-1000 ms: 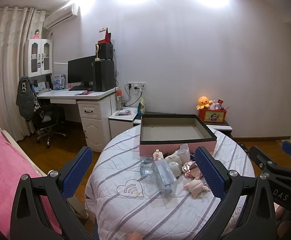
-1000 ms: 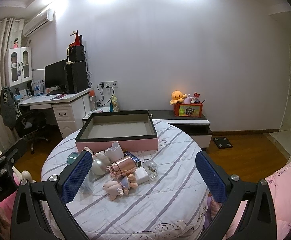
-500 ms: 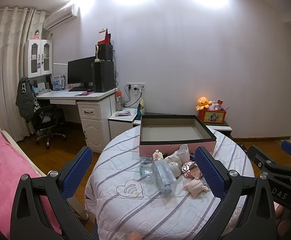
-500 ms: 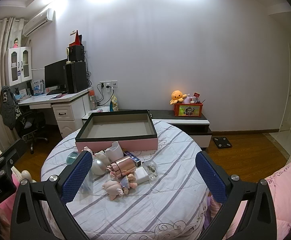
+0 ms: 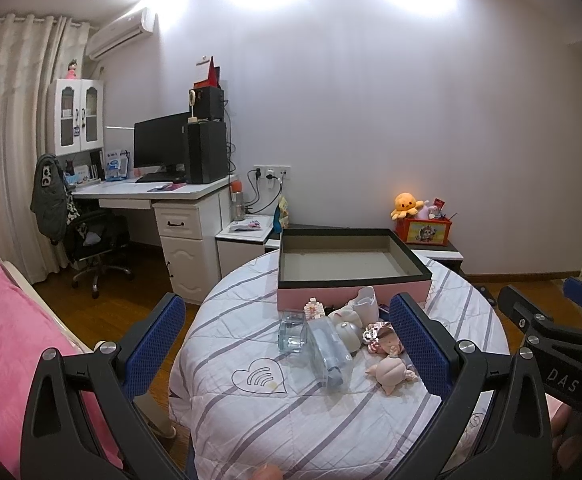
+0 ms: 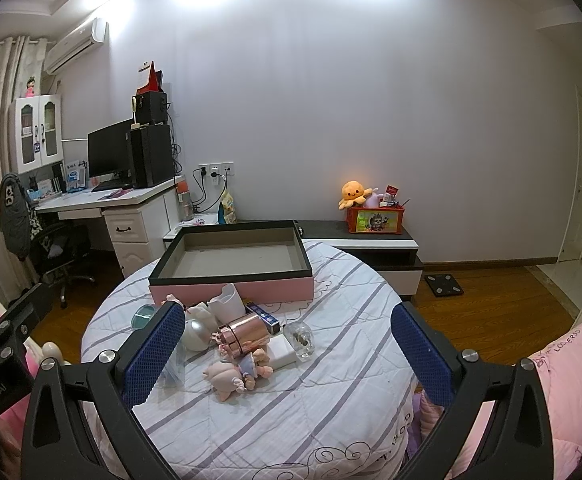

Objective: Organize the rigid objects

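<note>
A pink box with a black rim (image 5: 353, 296) (image 6: 231, 294) stands open and empty at the far side of the round striped table (image 5: 251, 412) (image 6: 331, 380). In front of it lies a heap of small things: a clear plastic case (image 5: 329, 354), a small glass bottle (image 5: 292, 330), a white cup (image 6: 227, 302), a rose-gold jar (image 6: 243, 334), a clear skull bottle (image 6: 299, 340), a white block (image 6: 281, 357) and pink dolls (image 5: 389, 370) (image 6: 237, 372). My left gripper (image 5: 287, 344) and right gripper (image 6: 287, 348) are open and empty, held above the table's near side.
A white desk (image 5: 163, 196) with a monitor, a black chair (image 5: 91, 236), and a low cabinet with a red toy box (image 6: 377, 220) stand along the back wall. Pink bedding (image 5: 7, 340) lies at the left and a pink quilt (image 6: 563, 380) at the right.
Both grippers stay open; the views shift only very slightly. Nothing on the table has moved.
</note>
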Available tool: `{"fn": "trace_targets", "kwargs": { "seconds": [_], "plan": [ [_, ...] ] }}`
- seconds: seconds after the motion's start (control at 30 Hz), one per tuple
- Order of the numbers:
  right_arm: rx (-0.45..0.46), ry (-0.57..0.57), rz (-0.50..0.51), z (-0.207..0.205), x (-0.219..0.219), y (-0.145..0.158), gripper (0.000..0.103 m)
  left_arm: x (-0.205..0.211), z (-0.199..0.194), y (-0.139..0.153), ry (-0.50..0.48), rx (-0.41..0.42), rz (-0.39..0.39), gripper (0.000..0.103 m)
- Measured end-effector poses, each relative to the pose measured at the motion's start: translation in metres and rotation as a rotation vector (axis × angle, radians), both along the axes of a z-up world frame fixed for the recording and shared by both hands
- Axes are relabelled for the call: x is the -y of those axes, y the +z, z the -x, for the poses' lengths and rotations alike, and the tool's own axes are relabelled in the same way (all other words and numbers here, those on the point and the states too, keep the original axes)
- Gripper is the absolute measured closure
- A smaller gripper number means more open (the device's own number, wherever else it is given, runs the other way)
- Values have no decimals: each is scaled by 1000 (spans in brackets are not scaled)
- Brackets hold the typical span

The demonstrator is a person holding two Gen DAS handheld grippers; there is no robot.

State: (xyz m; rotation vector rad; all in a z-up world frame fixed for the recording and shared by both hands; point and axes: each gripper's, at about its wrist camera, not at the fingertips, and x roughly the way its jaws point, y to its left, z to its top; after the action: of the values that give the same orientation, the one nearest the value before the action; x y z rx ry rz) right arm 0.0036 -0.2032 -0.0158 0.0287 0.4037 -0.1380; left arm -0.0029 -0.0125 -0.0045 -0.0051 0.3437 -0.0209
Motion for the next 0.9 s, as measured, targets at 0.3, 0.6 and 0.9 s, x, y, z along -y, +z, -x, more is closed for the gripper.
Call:
{"fn": "trace_targets", "kwargs": {
  "seconds": [0.3, 0.6, 0.9],
  "plan": [
    [2, 0, -1, 0, 1, 1, 0, -1, 1, -1, -5, 3, 2, 0],
    [2, 0, -2, 0, 1, 1, 0, 0, 1, -1, -3, 3, 0, 0],
    [13, -5, -4, -1, 6, 2, 0, 0, 1, -1, -5, 2, 2, 0]
  ]
}}
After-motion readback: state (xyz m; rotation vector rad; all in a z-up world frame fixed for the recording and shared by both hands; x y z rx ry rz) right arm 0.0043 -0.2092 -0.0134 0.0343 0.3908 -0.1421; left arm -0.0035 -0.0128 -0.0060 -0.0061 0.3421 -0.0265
